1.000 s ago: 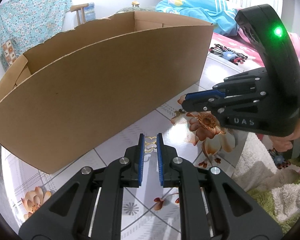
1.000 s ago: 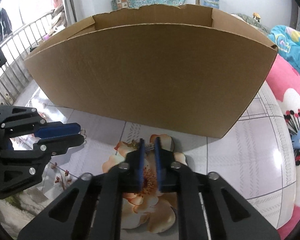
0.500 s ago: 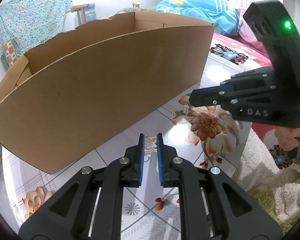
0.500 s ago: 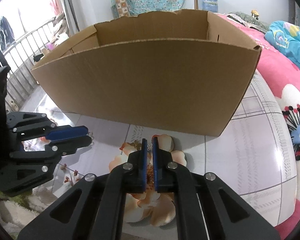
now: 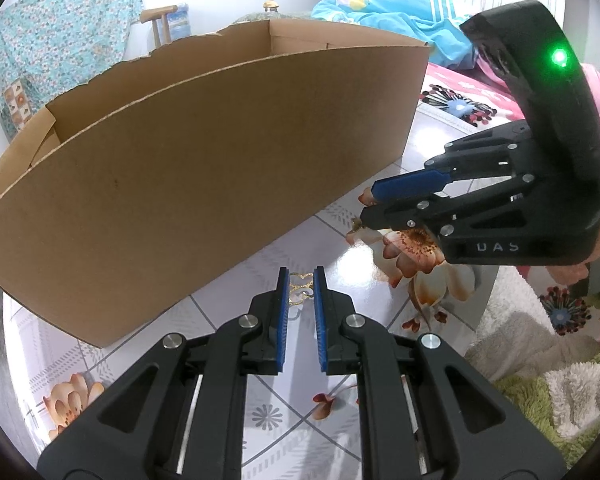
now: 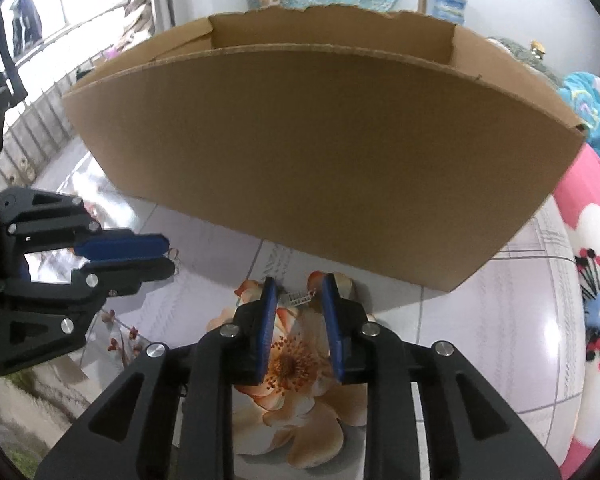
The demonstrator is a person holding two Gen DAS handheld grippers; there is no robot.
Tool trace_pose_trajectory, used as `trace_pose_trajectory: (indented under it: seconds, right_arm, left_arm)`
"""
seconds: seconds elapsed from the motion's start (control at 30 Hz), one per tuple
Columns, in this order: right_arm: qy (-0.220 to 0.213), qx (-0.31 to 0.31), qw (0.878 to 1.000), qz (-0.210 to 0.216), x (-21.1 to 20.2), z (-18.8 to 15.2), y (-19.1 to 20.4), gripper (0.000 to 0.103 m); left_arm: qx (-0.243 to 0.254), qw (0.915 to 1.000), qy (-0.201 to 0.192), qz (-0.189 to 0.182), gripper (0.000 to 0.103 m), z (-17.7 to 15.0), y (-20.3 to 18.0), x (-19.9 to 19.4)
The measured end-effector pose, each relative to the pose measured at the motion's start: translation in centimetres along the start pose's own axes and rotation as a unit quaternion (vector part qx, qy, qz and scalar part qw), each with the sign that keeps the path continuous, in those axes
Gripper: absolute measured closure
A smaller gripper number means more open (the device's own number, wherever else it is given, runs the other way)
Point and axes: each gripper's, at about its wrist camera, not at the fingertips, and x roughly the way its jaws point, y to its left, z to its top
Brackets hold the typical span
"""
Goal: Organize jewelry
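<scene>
A large open cardboard box (image 5: 204, 168) stands on the floral tabletop; it also fills the right wrist view (image 6: 320, 152). My left gripper (image 5: 300, 280) is slightly open around a small gold filigree piece (image 5: 301, 290) lying on the table, pads beside it and not pressing. My right gripper (image 6: 298, 296) is open just above the table, with a small silver piece (image 6: 300, 299) lying between its fingertips. The right gripper also shows in the left wrist view (image 5: 366, 208), the left one in the right wrist view (image 6: 168, 256).
A fluffy white and green towel (image 5: 540, 380) lies at the table's right edge. Pink floral bedding (image 6: 596, 320) and a blue blanket (image 5: 400, 12) lie beyond. A railing (image 6: 40, 92) runs at the far left.
My right gripper had shut and lifted half a second ago; now it is lower, nearer the box, and open with the silver piece between its fingers. The left gripper has not moved.
</scene>
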Motion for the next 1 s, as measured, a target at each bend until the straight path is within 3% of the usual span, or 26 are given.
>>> trace_pose_trajectory:
  seconds: [0.17, 0.47, 0.6, 0.83, 1.0]
  right_arm:
    - [0.01, -0.01, 1.0, 0.021, 0.2, 0.5, 0.2, 0.097]
    - [0.0, 0.018, 0.999, 0.029, -0.8, -0.2, -0.3, 0.099]
    - [-0.016, 0.068, 0.996, 0.063, -1.9, -0.3, -2.1, 0.099]
    - [-0.064, 0.142, 0.978, 0.139, -5.1, -0.4, -4.7, 0.099]
    - [-0.073, 0.128, 0.981, 0.126, -5.9, 0.1, -4.4, 0.099]
  left_arm:
    - [-0.001, 1.0, 0.0, 0.0, 0.092, 0.0, 0.1, 0.0]
    - [-0.002, 1.0, 0.0, 0.001, 0.092, -0.1, 0.3, 0.1]
    - [-0.002, 1.0, -0.003, 0.002, 0.092, -0.1, 0.3, -0.1]
    - [0.002, 0.9999, -0.017, 0.003, 0.092, 0.0, 0.2, -1.6]
    - [0.007, 0.9995, -0.029, 0.006, 0.092, 0.0, 0.1, -3.0]
